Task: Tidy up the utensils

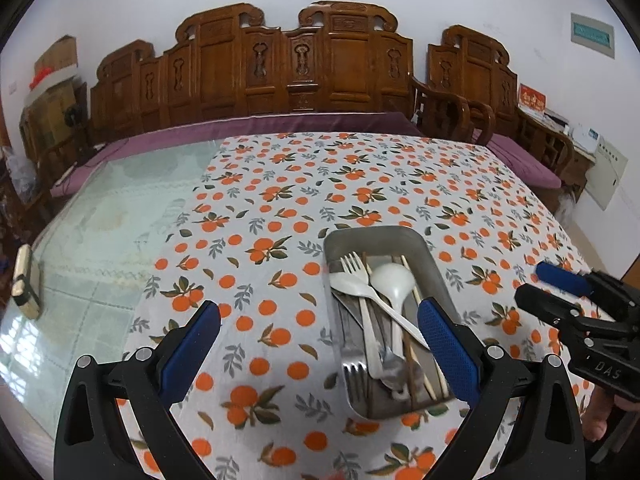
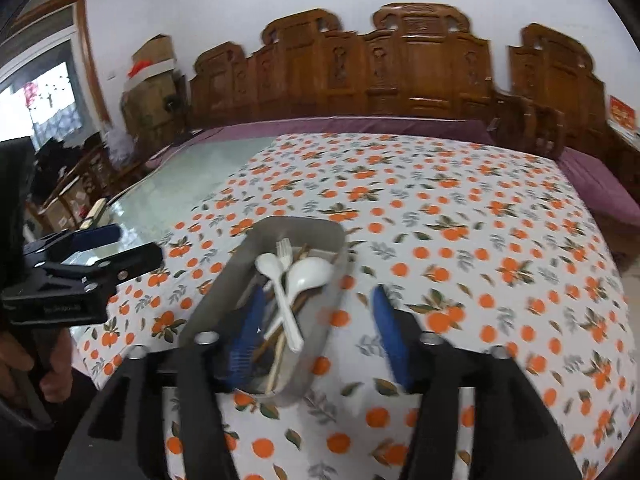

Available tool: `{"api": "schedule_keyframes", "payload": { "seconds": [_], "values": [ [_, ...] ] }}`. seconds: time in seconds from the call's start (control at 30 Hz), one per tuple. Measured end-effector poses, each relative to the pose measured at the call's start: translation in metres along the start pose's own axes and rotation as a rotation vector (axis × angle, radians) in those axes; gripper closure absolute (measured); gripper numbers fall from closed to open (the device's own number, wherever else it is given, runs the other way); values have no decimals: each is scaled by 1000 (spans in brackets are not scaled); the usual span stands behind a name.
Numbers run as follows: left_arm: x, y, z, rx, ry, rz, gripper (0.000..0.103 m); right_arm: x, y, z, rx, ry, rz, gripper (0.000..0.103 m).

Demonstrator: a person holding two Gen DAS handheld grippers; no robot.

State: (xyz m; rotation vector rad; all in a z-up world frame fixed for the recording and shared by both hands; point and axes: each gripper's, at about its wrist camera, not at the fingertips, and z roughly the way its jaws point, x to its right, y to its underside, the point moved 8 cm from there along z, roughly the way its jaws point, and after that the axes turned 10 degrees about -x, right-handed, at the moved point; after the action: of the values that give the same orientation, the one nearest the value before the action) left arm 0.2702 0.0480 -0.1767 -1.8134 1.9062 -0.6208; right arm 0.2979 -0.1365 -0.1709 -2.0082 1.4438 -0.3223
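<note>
Left gripper (image 1: 320,320): jaws spread wide, blue pads well apart, nothing between them that they press on. It hangs above the tablecloth (image 1: 256,216), its right pad overlapping the near right side of the metal tray (image 1: 340,240) in the left wrist view.

Right gripper (image 2: 316,324): jaws spread, empty. The picture from its own camera is blurred. Its left pad stands over the tray's inside, its right pad over the cloth beside the tray. A hand (image 2: 24,364) holding the left gripper's handle shows at the left edge of that view.

Tray: oblong, metal, resting on the orange-patterned tablecloth, long side running away from the cameras. All visible utensils lie inside it: a white ladle-shaped spoon (image 1: 392,280), a white plastic spoon (image 2: 269,266), a metal fork (image 1: 354,266) with tines toward the far end, a second metal fork (image 1: 354,372) with tines toward the near end, and wooden chopsticks (image 1: 420,312) lying lengthwise. The items overlap one another.

Beyond: bare glass tabletop (image 1: 104,216) left of the cloth, then a carved wooden bench (image 1: 288,64) with a purple cushion against a white wall.
</note>
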Motion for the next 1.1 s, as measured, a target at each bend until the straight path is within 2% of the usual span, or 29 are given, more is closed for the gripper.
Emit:
{"api": "schedule_keyframes", "payload": {
  "seconds": [0.1, 0.23, 0.47, 0.77, 1.1],
  "values": [
    [12, 5, -14, 7, -3, 21, 8, 10, 4, -17, 25, 43, 22, 14],
    [28, 14, -32, 1, -5, 31, 8, 18, 10, -42, 52, 69, 47, 3],
    [47, 29, -56, 2, 18, 43, 8, 26, 24, -80, 76, 113, 70, 3],
    [54, 31, -108, 63, 9, 29, 8, 16, 30, -138, 151, 113, 79, 3],
    [56, 26, -159, 146, 12, 21, 8, 2, 27, -184, 217, 123, 60, 3]
  ]
}}
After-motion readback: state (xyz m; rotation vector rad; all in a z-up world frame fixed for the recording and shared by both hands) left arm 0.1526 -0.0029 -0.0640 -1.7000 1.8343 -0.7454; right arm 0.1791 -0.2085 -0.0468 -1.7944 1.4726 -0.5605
